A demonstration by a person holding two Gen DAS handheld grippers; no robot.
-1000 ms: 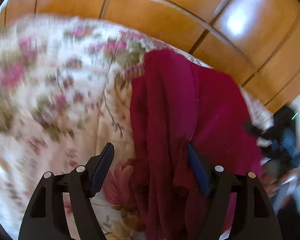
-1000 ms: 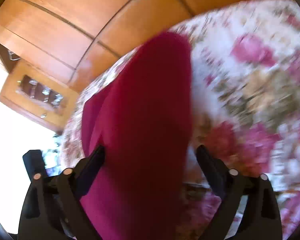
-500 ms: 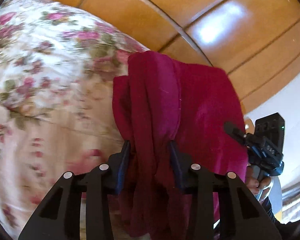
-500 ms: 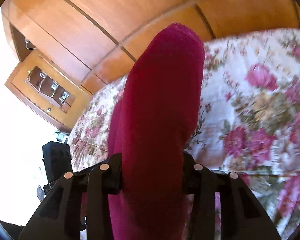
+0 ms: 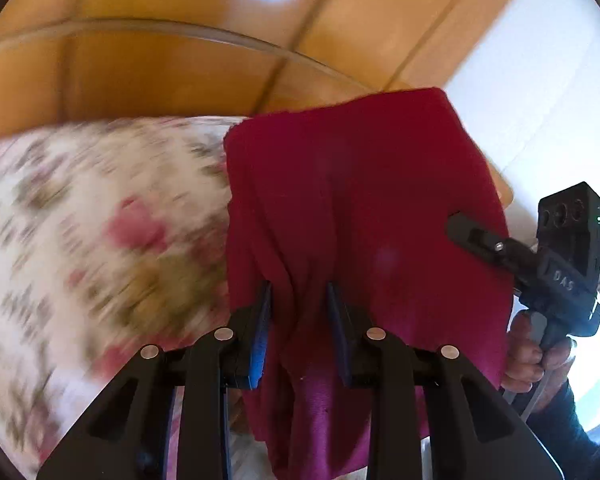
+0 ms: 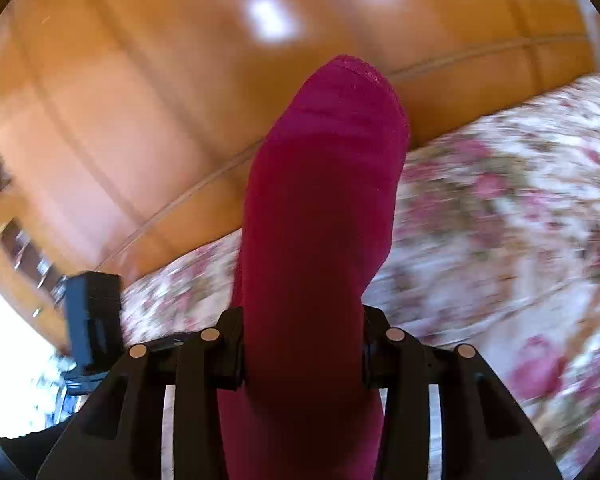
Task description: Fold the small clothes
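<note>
A dark red garment [image 5: 356,208] hangs lifted above a floral bedspread [image 5: 100,220]. My left gripper [image 5: 298,300] is shut on a bunched fold of it near its left side. My right gripper [image 6: 302,320] is shut on another part of the red garment [image 6: 320,208], which stands up in front of that camera and hides the fingertips. The right gripper also shows at the right edge of the left wrist view [image 5: 496,246], at the garment's right side. The left gripper's body shows at the left of the right wrist view [image 6: 94,316].
Orange-brown wooden panelling [image 5: 160,40] rises behind the bed. The floral bedspread [image 6: 500,220] fills the lower right of the right wrist view. A wooden cabinet with glass [image 6: 16,232] stands at far left. A hand [image 5: 536,356] holds the right gripper's handle.
Both grippers closed on the red garment about half a second ago and have since lifted it off the bedspread; the views have tilted up toward the wooden panelling.
</note>
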